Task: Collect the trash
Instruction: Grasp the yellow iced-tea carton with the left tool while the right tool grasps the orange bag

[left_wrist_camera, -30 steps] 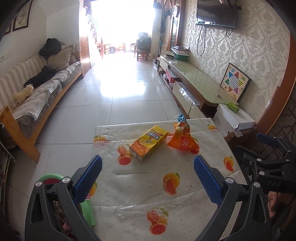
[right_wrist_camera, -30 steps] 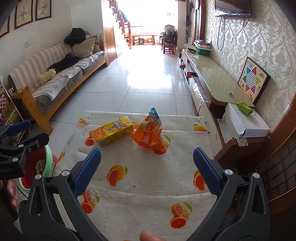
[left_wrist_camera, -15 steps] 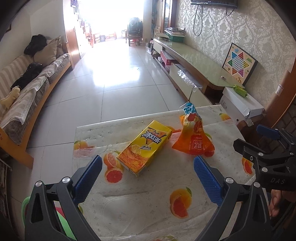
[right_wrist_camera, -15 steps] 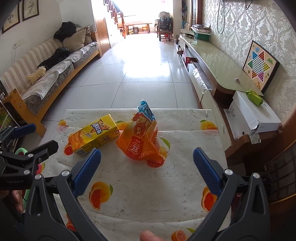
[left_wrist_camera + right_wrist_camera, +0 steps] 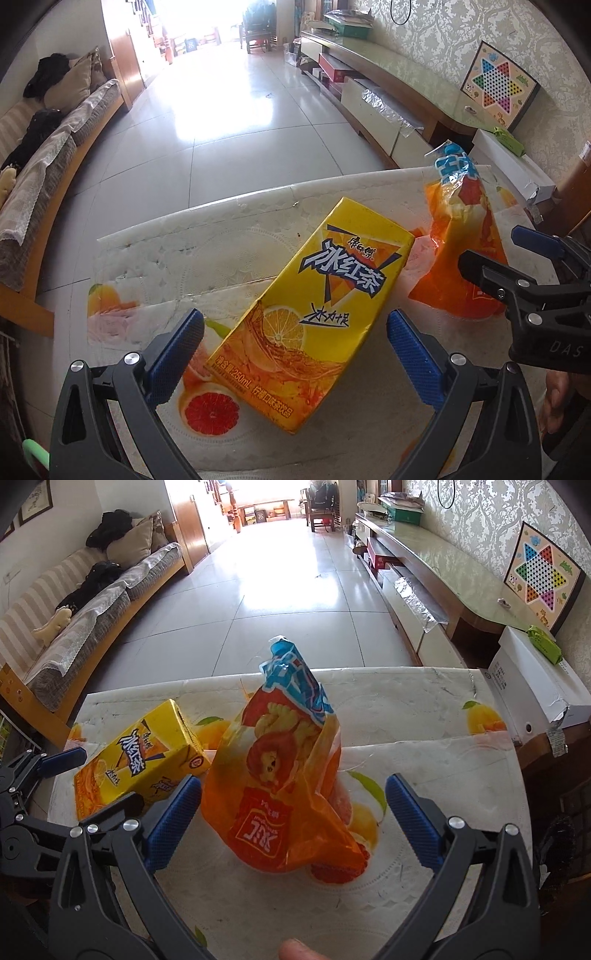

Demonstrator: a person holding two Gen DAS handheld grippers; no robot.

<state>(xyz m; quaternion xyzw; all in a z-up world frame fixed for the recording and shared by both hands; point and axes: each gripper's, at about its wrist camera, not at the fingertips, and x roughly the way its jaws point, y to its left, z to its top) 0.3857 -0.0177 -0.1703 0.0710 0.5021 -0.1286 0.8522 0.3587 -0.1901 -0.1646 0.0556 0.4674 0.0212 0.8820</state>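
A yellow iced-tea carton (image 5: pixel 314 314) lies flat on the fruit-print tablecloth (image 5: pixel 147 280). My left gripper (image 5: pixel 295 343) is open, its blue pads either side of the carton's near end without touching it. An orange snack bag (image 5: pixel 280 782) with a blue top stands crumpled beside the carton (image 5: pixel 136 760). My right gripper (image 5: pixel 293 812) is open around the bag's lower part, its left pad close to the bag. The bag (image 5: pixel 461 236) and the right gripper's side (image 5: pixel 535 295) show at the right of the left wrist view.
The table's far edge (image 5: pixel 369 672) drops to a tiled floor. A white box (image 5: pixel 535 679) stands right of the table beside a long low cabinet (image 5: pixel 443 572). A sofa (image 5: pixel 74 620) lines the left wall. A fingertip (image 5: pixel 299 950) shows at the bottom.
Both grippers have moved forward and down toward the table. The carton now sits between the left pads and the bag between the right pads. Both stay open.
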